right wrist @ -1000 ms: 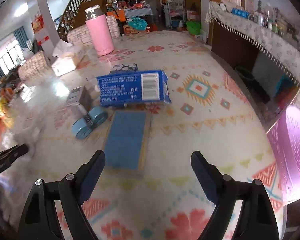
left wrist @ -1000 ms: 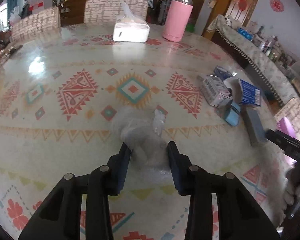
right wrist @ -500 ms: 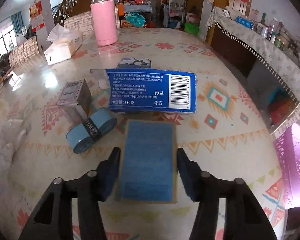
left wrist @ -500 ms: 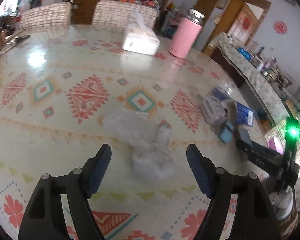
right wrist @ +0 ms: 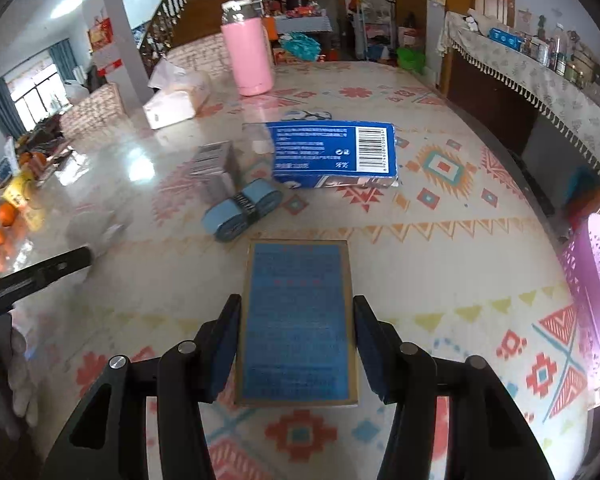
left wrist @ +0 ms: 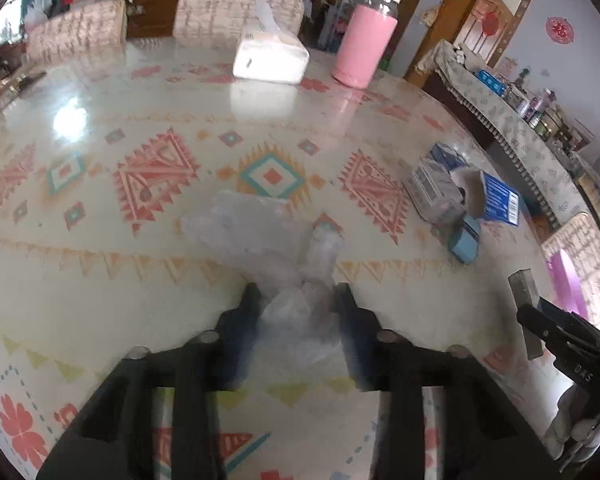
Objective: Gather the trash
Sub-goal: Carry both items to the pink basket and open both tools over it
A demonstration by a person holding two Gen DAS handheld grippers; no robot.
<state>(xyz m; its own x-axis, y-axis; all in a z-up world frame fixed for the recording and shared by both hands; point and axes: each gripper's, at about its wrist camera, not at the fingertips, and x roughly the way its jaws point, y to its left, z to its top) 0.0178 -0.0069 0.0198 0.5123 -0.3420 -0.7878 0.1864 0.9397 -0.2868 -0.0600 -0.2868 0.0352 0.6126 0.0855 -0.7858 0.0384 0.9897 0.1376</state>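
A crumpled clear plastic bag (left wrist: 268, 240) lies on the patterned table. My left gripper (left wrist: 296, 304) is shut on its near end. My right gripper (right wrist: 296, 320) is shut on a flat blue box (right wrist: 298, 320) with a tan edge, held between the pads; it also shows edge-on at the right of the left wrist view (left wrist: 526, 304). More trash lies beyond: a large blue carton (right wrist: 336, 154), a blue tape roll (right wrist: 242, 210), a grey box (right wrist: 216, 166).
A pink bottle (right wrist: 248, 56) and a white tissue pack (left wrist: 270, 58) stand at the far side of the table (left wrist: 100, 280). A purple perforated basket (right wrist: 596, 300) sits off the table's right edge. Fruit lies far left.
My left gripper opened, then closed again on the plastic bag. My right gripper moved forward over the flat blue box and closed on it.
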